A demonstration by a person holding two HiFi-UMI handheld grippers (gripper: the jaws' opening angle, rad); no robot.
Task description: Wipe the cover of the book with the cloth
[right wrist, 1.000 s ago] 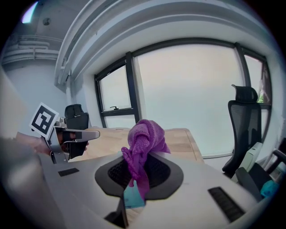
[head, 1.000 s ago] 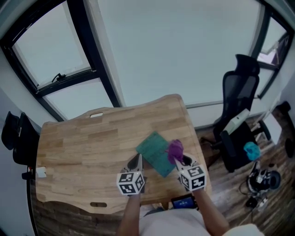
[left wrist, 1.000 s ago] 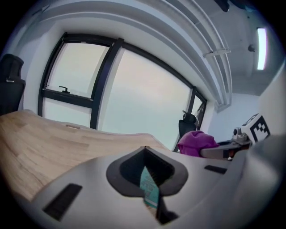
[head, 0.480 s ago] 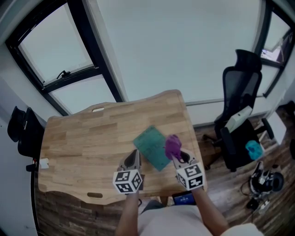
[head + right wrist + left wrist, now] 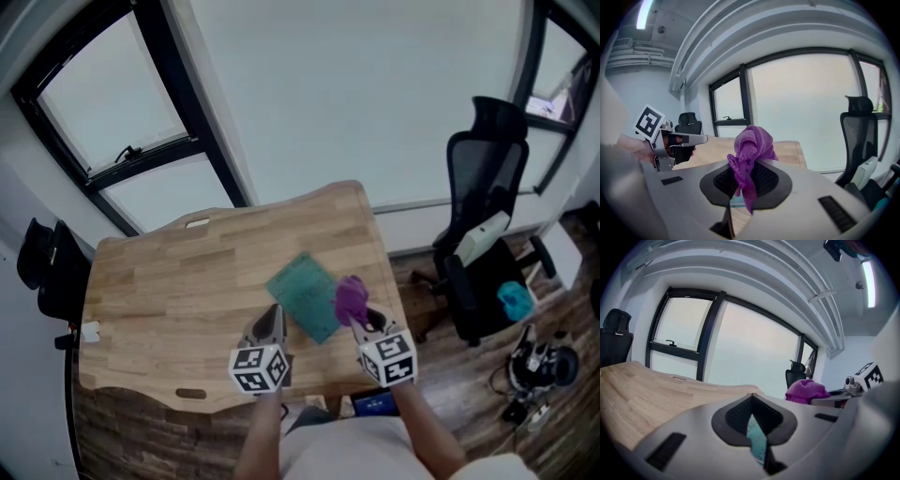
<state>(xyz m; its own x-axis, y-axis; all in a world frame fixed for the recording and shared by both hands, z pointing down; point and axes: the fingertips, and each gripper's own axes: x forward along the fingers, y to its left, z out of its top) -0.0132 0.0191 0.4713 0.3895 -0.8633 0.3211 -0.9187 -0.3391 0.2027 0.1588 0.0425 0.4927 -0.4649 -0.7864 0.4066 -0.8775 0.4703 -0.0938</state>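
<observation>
On the wooden table (image 5: 169, 291), toward its right end, the teal book (image 5: 300, 294) lies flat and turned at an angle to the table edges, cover up. Person's standing at the near edge with a gripper in each hand, both aimed across the table at a slight downward slant.

Right gripper (image 5: 744, 168) has its jaws clamped on the purple cloth (image 5: 351, 298). It's pinched in the middle, so most of it bunches up in a wad above the jaw tips and a short tail hangs down between them. From the head view the wad sits right at the book's right edge, overlapping it a bit, but honestly can't tell if it's actually touching the cover or just hanging over it.

Left gripper (image 5: 751, 401) has its jaws pressed together with nothing held; you just see a sliver of the book through the slot below the tips. It's just beside the book's near left corner, not on it.

Off to the right of the table there's a black office chair (image 5: 483, 225) on the wood floor, and big black-framed windows (image 5: 141, 150) run behind the table.
</observation>
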